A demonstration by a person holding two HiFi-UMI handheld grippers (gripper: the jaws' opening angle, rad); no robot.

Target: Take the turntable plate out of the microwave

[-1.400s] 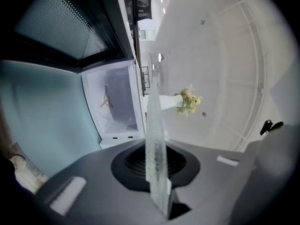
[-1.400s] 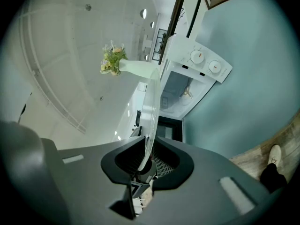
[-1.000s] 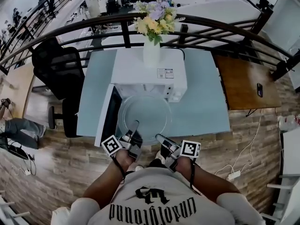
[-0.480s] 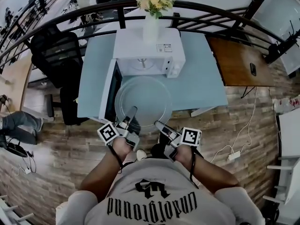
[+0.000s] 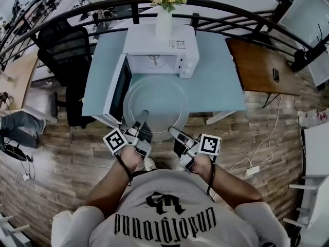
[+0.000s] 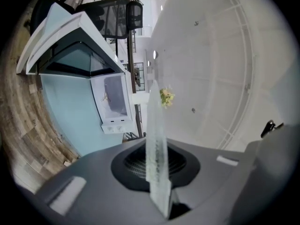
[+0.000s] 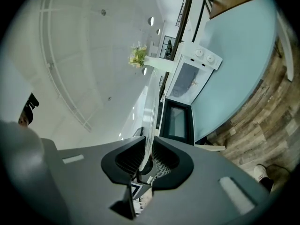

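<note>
pinching the plate (image 5: 157, 99) by its near rim, left gripper (image 5: 142, 116) and right gripper (image 5: 172, 131) each clamp the glass edge to share its weight; it hangs level outside the microwave (image 5: 160, 45), over the table (image 5: 218, 89) edge.

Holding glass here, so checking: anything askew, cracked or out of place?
Nothing stands out. The plate looks whole, with the left gripper and right gripper shut on its near rim. The microwave door stands open, and the vase is upright on top.
</note>
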